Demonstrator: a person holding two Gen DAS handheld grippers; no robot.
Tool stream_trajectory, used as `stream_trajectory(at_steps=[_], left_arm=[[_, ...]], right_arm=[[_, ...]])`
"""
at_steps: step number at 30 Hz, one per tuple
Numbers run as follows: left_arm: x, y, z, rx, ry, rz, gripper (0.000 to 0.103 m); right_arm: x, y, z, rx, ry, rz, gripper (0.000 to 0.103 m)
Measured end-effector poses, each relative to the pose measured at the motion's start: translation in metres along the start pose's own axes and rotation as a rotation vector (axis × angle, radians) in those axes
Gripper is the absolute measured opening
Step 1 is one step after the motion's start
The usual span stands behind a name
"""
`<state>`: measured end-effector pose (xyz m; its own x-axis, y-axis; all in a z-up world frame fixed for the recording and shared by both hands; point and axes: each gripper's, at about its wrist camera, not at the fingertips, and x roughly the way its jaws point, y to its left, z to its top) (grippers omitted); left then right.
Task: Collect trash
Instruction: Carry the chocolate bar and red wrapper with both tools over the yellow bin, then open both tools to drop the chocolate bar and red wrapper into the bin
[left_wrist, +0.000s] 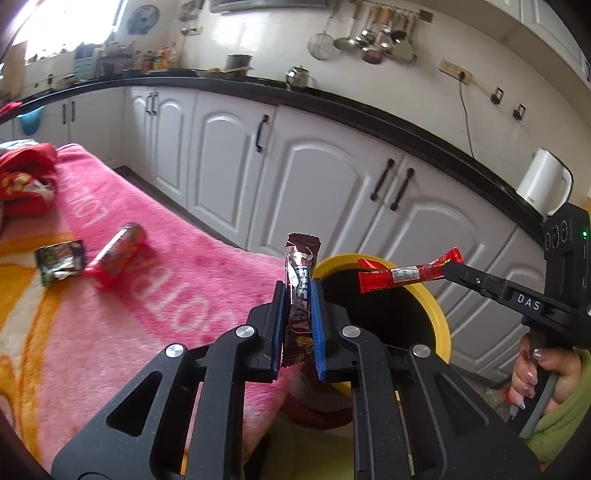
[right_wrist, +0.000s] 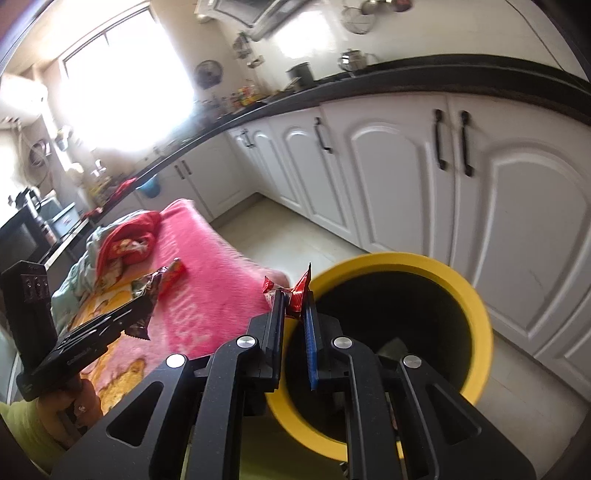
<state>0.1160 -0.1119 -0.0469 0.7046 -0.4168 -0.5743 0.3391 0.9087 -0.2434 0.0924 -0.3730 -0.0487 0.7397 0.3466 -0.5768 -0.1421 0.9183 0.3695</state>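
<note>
Counting what I can see from both wrists

I count two grippers (left_wrist: 299, 288) (right_wrist: 293, 299), each pinching one wrapper: a brown wrapper (left_wrist: 300, 273) and a red wrapper (left_wrist: 406, 274). Two more wrappers lie on the pink blanket (left_wrist: 166, 280): a green one (left_wrist: 61, 261) and a red one (left_wrist: 116, 254). One yellow bin (right_wrist: 476, 306). One white kettle (left_wrist: 545, 184).

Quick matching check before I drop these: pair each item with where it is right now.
Items:
1. brown wrapper
2. red stick wrapper
3. red packet
4. yellow bin

Places:
A. lying on the pink blanket
B. on the floor beside the blanket, open and dark inside
C. clamped in the left tool
D. clamped in the right tool, above the bin's rim

Pairs: 1-C, 2-D, 3-A, 4-B
</note>
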Motion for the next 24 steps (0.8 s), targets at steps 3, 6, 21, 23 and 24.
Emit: stream_trajectory(at_steps=[3,6,21,23,24], left_arm=[[0.013,-0.014,-0.001,0.031,0.018,-0.02,0.008],[0.022,-0.026,-0.003,0.062,0.036,-0.031,0.008],[0.073,-0.07,-0.012,0.181,0.136,-0.086,0.009],[0.079,-0.074,-0.013,0.187,0.15,-0.092,0.009],[0.081,-0.075,-0.013,0.189,0.154,-0.094,0.009]], right_arm=[[-0.003,-0.015,-0.005,0.024,0.003,-0.028,0.01],[-0.006,-0.026,-0.011,0.027,0.003,-0.061,0.01],[-0.006,-0.072,-0.041,0.106,0.042,-0.129,0.011],[-0.005,-0.076,-0.044,0.117,0.046,-0.132,0.011],[-0.005,-0.078,-0.045,0.126,0.048,-0.134,0.011]])
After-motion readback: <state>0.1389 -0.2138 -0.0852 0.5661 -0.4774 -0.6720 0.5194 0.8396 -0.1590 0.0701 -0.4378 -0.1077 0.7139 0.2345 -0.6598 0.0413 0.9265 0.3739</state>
